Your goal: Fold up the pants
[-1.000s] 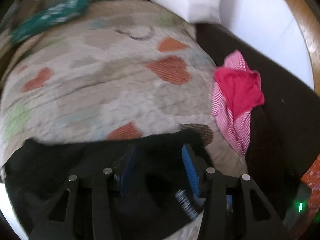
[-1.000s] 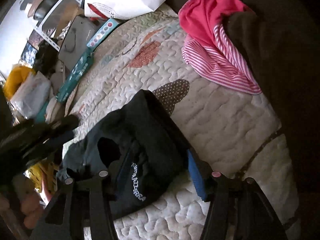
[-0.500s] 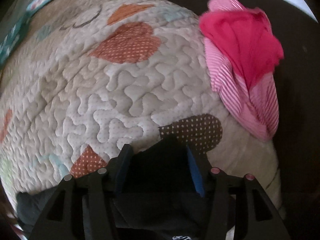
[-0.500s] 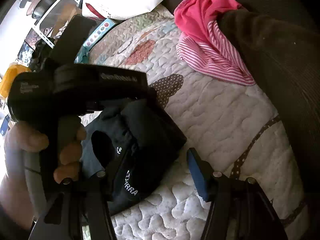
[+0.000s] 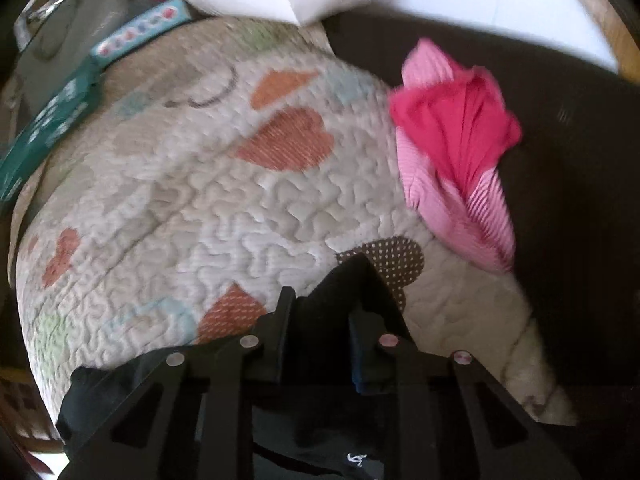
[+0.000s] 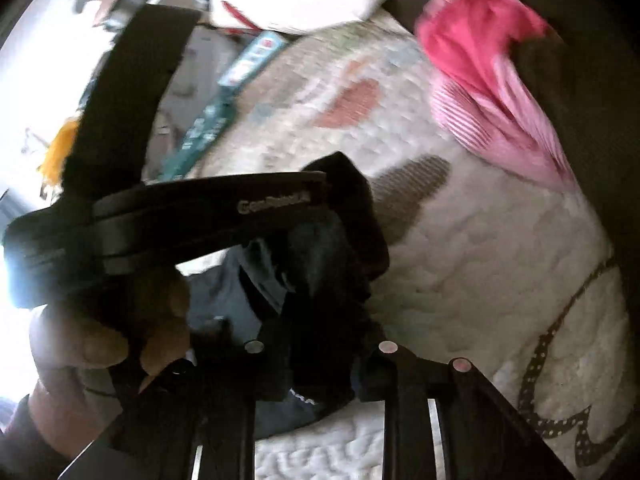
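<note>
Both sets of jaws are narrowing from the wide spread I had a second ago: my left gripper (image 5: 320, 328) is closing on a raised fold of the black pants (image 5: 344, 292), my right gripper (image 6: 320, 344) on another bunch. Pants are lying on the heart-patterned quilt (image 5: 240, 216), with a pink garment (image 5: 460, 152) crumpled beyond and my left hand (image 6: 112, 320) alongside.
</note>
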### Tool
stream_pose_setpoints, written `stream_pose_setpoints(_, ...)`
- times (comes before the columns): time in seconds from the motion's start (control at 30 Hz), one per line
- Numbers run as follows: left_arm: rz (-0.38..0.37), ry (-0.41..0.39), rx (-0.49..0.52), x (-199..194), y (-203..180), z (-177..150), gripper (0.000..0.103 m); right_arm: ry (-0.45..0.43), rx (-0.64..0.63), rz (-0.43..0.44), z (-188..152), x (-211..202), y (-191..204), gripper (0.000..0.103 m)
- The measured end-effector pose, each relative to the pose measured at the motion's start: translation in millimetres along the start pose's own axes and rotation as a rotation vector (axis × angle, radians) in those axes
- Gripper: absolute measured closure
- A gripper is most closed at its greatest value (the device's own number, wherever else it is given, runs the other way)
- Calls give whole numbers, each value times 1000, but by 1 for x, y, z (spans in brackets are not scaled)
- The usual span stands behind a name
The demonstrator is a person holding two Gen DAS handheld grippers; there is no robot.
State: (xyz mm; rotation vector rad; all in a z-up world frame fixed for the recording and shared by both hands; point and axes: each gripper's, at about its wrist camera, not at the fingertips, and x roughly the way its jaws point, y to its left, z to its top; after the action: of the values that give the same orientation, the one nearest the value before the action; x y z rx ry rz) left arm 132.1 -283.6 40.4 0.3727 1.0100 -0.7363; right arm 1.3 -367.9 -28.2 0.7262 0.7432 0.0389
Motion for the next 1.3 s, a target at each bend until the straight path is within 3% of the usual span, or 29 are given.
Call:
stream_pose_setpoints(0.23, -32, -142, -206, -77, 71, -33, 80, -5, -262, 117, -11, -22, 83, 81)
stream_pose_setpoints(0.43, -51, -245, -495, -123, 158, -109, 80, 97, -437, 202, -34, -4, 153, 81)
stream_pose_setpoints(0.67, -83, -256, -737, -108, 228, -184, 80, 227, -655, 209, -84, 42, 221, 81)
stream_pose_setpoints(0.83, -76, -224, -828, -90, 256, -211, 77, 298, -736, 167, -111, 77, 230, 81)
stream_pose_setpoints(0.9, -82, -196, -877, -86, 268, -218, 70, 313, -776, 150, -120, 89, 234, 80)
stream_pose_setpoints(0.93, -84, -185, -904, -84, 273, -223, 61, 317, -791, 145, -122, 92, 237, 77)
stream_pose_setpoints(1.03, -85, -193, -1003, -88, 288, -241, 55, 315, -835, 123, -131, 99, 244, 70)
stream_pose_setpoints(1.1, -119, -195, -1067, -91, 296, -254, 54, 317, -866, 119, -138, 98, 248, 46)
stream_pose_setpoints(1.17, -139, -214, -1113, -95, 298, -264, 54, 317, -901, 126, -145, 92, 253, 34)
stream_pose_setpoints(1.3, -84, -272, -1077, -114, 285, -269, 54, 308, -959, 145, -156, 70, 260, 30)
